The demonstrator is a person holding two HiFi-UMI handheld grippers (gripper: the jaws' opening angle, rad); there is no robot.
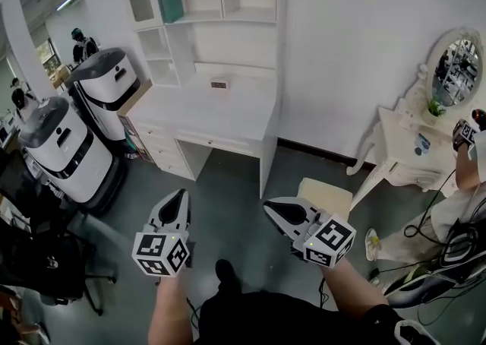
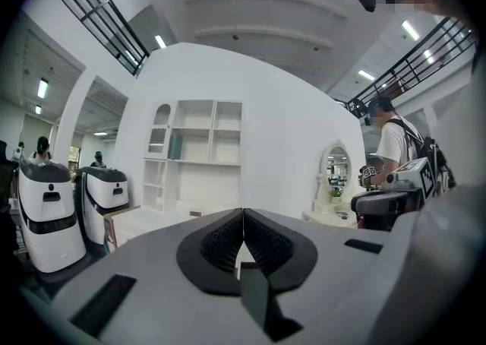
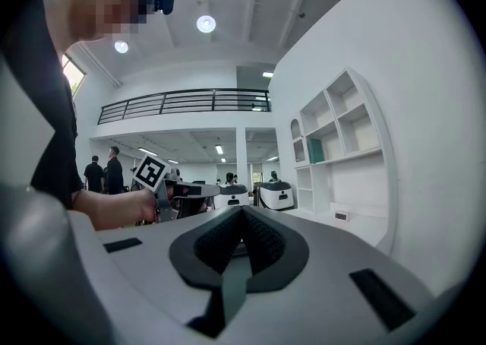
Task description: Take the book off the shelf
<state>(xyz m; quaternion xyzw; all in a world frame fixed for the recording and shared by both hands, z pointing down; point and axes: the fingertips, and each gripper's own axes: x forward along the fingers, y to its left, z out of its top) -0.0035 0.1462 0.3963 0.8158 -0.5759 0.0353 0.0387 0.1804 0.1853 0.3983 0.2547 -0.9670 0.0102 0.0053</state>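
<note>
Teal book on the shelf, both grippers shut and empty, well short of it.

The teal book point(image 1: 171, 1) stands upright at the left side of an upper compartment of the white shelf unit point(image 1: 228, 13), far ahead of and above both grippers. The left gripper point(image 1: 181, 194) is clenched, its ribbed pads point(image 2: 228, 241) pressed together with nothing between them. The right gripper point(image 1: 268, 204) is likewise closed on nothing. Seen from the left gripper, the book point(image 2: 175, 146) is ahead and slightly left. Seen from the right gripper, it point(image 3: 315, 150) lies off to the right. Below the shelf unit a white desk point(image 1: 243, 119) carries a small clock-like box point(image 1: 219, 84). Two white machines point(image 1: 64, 146) stand left of the left gripper, a cream stool point(image 1: 332, 194) is just beyond the right gripper, and a white vanity with an oval mirror point(image 1: 456, 70) is far to its right.
</note>
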